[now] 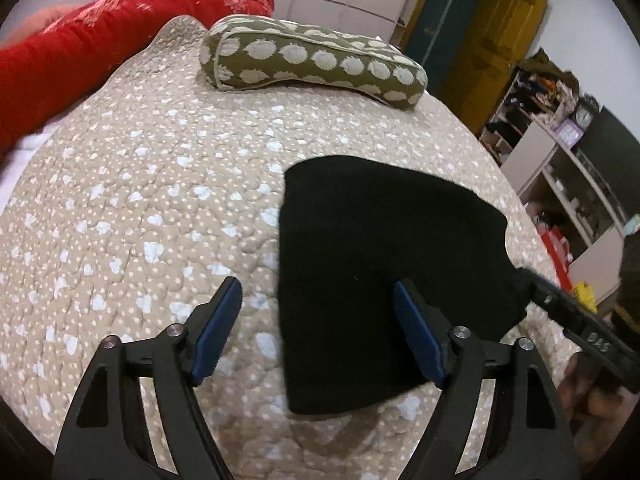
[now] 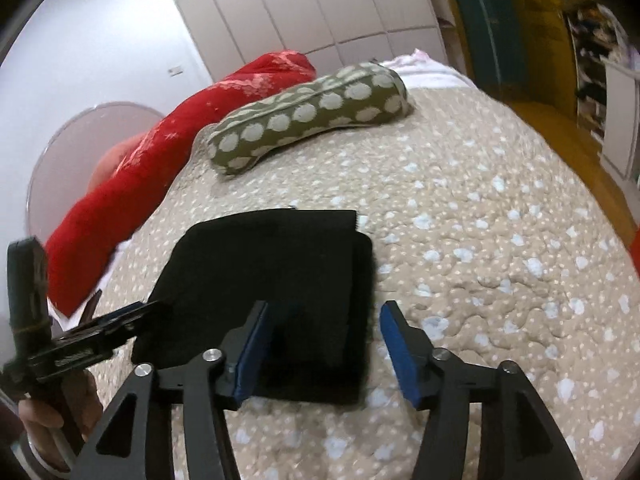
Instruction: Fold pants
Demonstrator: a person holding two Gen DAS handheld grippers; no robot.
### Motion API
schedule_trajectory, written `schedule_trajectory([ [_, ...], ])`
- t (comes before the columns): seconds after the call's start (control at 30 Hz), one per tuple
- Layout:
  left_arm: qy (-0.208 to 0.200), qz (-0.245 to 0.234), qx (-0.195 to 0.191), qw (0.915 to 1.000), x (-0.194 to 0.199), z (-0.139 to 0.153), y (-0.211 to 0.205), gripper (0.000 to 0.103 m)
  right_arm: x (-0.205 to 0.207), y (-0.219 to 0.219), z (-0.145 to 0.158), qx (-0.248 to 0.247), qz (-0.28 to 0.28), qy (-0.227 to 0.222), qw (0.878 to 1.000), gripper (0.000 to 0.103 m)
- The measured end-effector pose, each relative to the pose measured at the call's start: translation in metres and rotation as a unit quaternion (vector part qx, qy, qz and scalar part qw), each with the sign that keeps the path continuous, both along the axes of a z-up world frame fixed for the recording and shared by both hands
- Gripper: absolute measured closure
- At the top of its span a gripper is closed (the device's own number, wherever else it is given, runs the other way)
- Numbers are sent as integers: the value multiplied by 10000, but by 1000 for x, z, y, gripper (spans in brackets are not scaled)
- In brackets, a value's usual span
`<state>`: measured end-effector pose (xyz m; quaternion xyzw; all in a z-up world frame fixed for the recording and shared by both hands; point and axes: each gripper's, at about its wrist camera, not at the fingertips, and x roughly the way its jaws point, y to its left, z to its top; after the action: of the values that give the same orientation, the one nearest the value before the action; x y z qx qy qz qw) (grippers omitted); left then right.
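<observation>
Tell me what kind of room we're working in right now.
Most likely a bedroom: the folded black pants lie on a bed covered by a beige quilted bedspread with pale spots, an olive pillow with cream dots sits further back, and white wardrobe doors line the wall.

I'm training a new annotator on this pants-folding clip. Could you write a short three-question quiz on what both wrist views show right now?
1. True or false: the black pants lie as a compact folded rectangle on the dotted quilt.
2. Which cushion lies nearer the pants?
A. the red bolster
B. the green spotted pillow
C. neither, both touch the pants
3. Fill in: the left gripper and the right gripper both have their jaws ____, pressing on no cloth.

Key
1. True
2. B
3. open
</observation>
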<state>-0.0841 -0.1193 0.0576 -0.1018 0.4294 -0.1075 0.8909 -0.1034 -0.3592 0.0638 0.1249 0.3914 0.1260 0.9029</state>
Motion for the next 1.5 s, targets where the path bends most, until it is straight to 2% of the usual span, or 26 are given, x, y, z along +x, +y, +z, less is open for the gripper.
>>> schedule_trajectory([
  [0.07,132,-20,-211,9997,6,-6,4,17,11,-3,-11,113,47,202,9997,41],
  [0.2,337,-107,-641,9973,18,-19,4,13,33,-9,-29,1075,329,450,9926,39],
  [0.27,494,-291,-834,9949,26,-29,-4,13,39,-4,-37,1179,405,501,9909,41],
  [0.33,360,-324,-745,9960,25,-29,-11,13,39,0,-35,1177,377,392,9916,50],
  [0.4,328,-492,-668,9960,26,-22,-17,19,37,3,-24,1148,405,241,9923,63],
  [0.53,131,-562,-850,9947,41,3,-9,28,44,8,5,1088,504,-145,9927,65],
  [0.67,-151,-452,-629,9969,67,24,-3,28,72,14,20,1173,482,-327,9914,65],
  [0.73,-166,-365,-472,9981,87,24,0,28,94,22,19,1153,489,-348,9915,64],
  [0.83,156,-123,-204,9996,119,4,6,28,130,33,0,876,401,-56,9953,61],
  [0.87,312,-34,-22,9995,128,-7,7,27,142,41,-13,501,367,237,9978,58],
  [0.9,378,-71,-41,9993,132,-14,8,26,144,44,-18,315,383,363,9981,57],
  [0.97,288,-99,-106,9995,129,-13,11,25,136,42,-14,239,397,211,9987,57],
  [1.03,129,-111,83,9998,122,-7,9,25,122,39,0,-5,354,38,9994,57],
  [1.13,-38,-7,391,9992,113,-1,7,25,102,42,26,-618,255,-340,9972,60],
  [1.23,-113,29,582,9982,113,-1,2,25,94,51,42,-522,533,-558,9957,64],
  [1.3,-74,56,576,9983,116,-4,-3,25,96,66,39,-645,747,-497,9939,70],
  [1.4,-40,72,520,9986,118,-6,-3,24,102,85,12,-1207,777,-191,9895,72],
  [1.5,-23,93,528,9986,117,-7,-4,22,107,84,-6,-1211,630,-202,9904,72],
])
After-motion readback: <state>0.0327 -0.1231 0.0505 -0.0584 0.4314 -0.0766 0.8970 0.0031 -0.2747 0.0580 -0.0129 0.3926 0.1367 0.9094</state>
